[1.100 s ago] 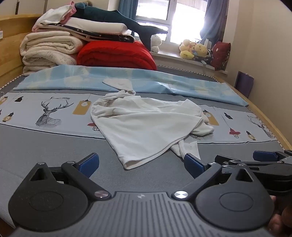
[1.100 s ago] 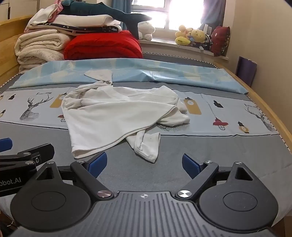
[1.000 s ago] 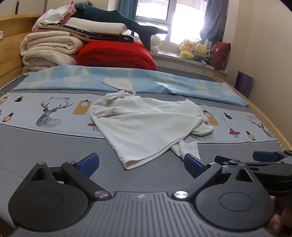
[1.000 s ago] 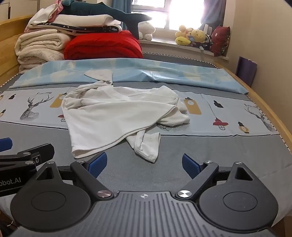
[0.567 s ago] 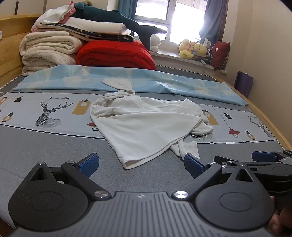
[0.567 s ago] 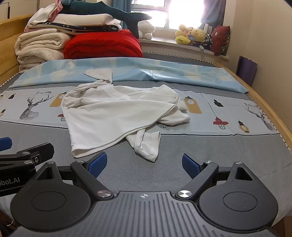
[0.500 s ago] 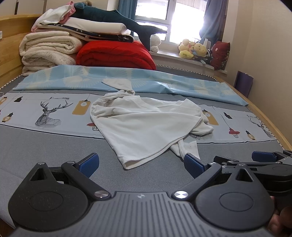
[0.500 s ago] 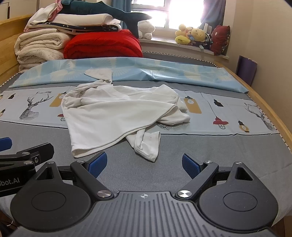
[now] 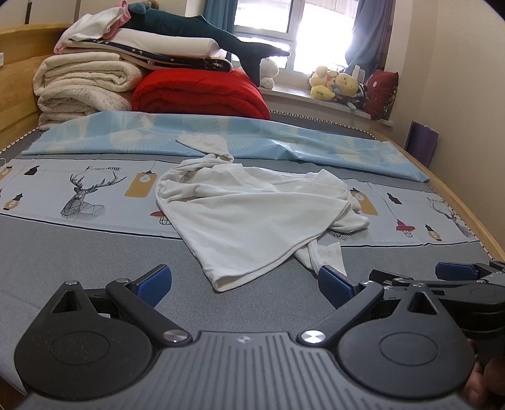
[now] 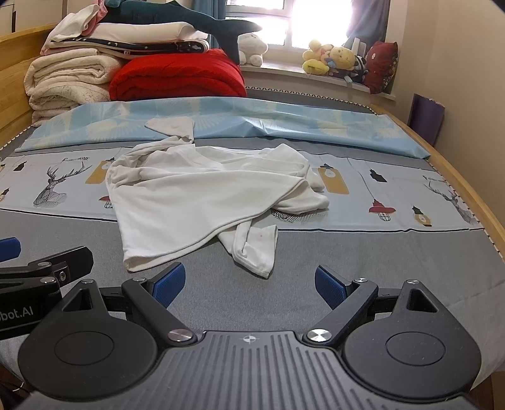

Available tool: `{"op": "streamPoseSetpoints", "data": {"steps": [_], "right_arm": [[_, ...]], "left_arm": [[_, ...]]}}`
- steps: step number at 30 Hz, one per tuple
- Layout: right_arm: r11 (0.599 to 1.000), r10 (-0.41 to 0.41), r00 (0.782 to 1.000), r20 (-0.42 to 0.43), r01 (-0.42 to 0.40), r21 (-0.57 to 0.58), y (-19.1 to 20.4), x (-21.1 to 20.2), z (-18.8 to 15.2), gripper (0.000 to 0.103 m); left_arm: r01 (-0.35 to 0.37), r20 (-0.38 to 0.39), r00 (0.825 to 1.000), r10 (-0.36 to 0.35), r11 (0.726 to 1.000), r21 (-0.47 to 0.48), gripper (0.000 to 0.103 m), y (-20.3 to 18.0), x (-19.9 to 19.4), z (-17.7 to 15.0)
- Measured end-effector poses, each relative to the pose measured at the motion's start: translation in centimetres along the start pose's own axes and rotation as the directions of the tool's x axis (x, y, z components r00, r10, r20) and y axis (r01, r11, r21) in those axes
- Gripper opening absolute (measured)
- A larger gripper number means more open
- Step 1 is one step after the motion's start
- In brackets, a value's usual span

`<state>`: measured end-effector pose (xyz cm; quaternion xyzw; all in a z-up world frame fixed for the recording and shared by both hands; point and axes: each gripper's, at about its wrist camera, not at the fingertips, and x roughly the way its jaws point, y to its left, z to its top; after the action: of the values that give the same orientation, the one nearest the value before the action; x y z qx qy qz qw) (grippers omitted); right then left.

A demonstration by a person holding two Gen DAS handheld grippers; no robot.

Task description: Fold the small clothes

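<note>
White garment [image 9: 252, 214] lies crumpled and unfolded on the bed [image 9: 94, 252], straddling the border between the grey band and the pale printed band of the bedcover. 1 sleeve or corner [image 10: 255, 249] trails off the garment's near edge onto the grey band; another end [image 9: 205, 142] reaches from its far edge onto the light blue sheet [image 9: 284, 138].

Left gripper [image 9: 244, 284]: jaws spread wide, nothing between them, blue pads clear of the cloth. It sits just short of the garment's near hem, with no visible contact.

Right gripper [image 10: 249, 284]: jaws likewise spread wide and empty, positioned just short of the trailing sleeve, not touching it. In the left wrist view the right gripper appears to the garment's right, low over the grey band, beside the left unit.

Beyond the garment, at the head of the bed: 1 stack of cream blankets [image 9: 82, 85], 1 red quilt [image 9: 199, 91] beside it, and a dark plush shark [image 9: 202, 28] on top. Soft toys [image 10: 331, 56] line the windowsill further back.

A fingertip [image 9: 483, 381] is partly visible at the lower right edge of the left wrist view.
</note>
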<state>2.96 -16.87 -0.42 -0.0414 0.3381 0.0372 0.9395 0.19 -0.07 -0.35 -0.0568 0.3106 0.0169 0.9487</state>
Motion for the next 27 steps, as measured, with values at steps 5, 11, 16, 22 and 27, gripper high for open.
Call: {"op": "streamPoseSetpoints", "data": {"steps": [5, 11, 16, 22, 27], "right_arm": [[1.0, -0.018, 1.0, 0.015, 0.018, 0.026, -0.5, 0.3, -0.1, 0.09], [0.987, 0.003, 0.994, 0.105, -0.02, 0.162, -2.8, 0.3, 0.6, 0.072], [0.976, 0.018, 0.991, 0.13, -0.046, 0.213, -3.8, 0.2, 1.4, 0.058], [0.985, 0.052, 0.989, 0.139, -0.073, 0.154, -3.6, 0.1, 1.9, 0.057], [0.99, 0.08, 0.992, 0.099, -0.091, 0.112, -3.3, 0.8, 2.1, 0.057]], "left_arm": [[-0.021, 0.0, 1.0, 0.021, 1.0, 0.003, 0.074, 0.8, 0.2, 0.5], [0.07, -0.096, 0.993, -0.069, 0.998, 0.004, 0.021, 4.1, 2.9, 3.4], [0.093, -0.134, 0.987, -0.087, 0.995, 0.038, 0.021, 5.6, 8.1, 5.8], [0.044, -0.296, 0.949, -0.105, 0.978, -0.206, 0.023, 8.9, 16.6, 3.1], [-0.004, -0.383, 0.914, -0.131, 0.943, -0.332, 0.036, 8.8, 21.2, 2.4]]}}
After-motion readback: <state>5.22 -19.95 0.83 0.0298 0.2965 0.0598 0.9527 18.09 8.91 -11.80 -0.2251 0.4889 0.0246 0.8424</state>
